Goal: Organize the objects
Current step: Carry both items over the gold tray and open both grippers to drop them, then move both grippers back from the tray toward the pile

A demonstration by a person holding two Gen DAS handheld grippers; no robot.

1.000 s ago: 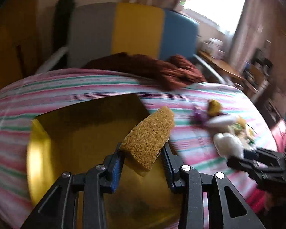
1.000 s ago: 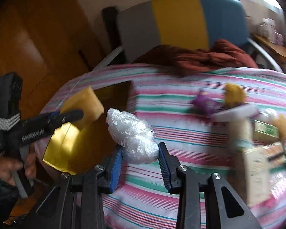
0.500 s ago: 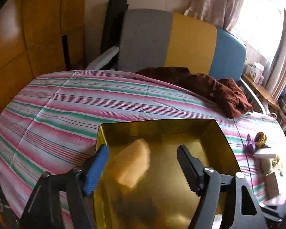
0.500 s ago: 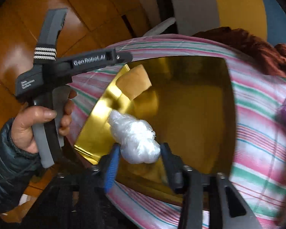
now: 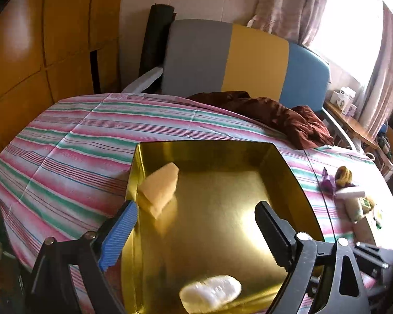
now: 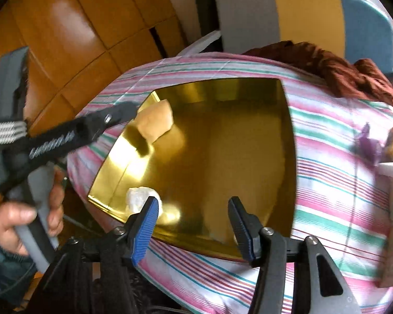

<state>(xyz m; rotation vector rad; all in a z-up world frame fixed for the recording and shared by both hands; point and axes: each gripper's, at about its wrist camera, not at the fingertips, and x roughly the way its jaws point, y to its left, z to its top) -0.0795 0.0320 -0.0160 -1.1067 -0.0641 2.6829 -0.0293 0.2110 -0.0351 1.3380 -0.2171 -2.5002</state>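
The gold tray (image 5: pixel 283 162) lies open-topped on the striped bed (image 5: pixel 65 141), its middle floor bare; a yellow sponge (image 5: pixel 159 185) takes the far left corner and a white plastic wad (image 5: pixel 209 293) the near edge. Left of the tray the bedcover is clear. A brown cloth (image 5: pixel 288 120) blocks the far side, and small clutter (image 5: pixel 353 196) crowds the right.

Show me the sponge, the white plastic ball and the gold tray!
sponge (image 5: pixel 161 187): left wrist view, middle of its top face.
white plastic ball (image 5: pixel 211 291): left wrist view, its middle.
gold tray (image 6: pixel 222 82): right wrist view, far rim.
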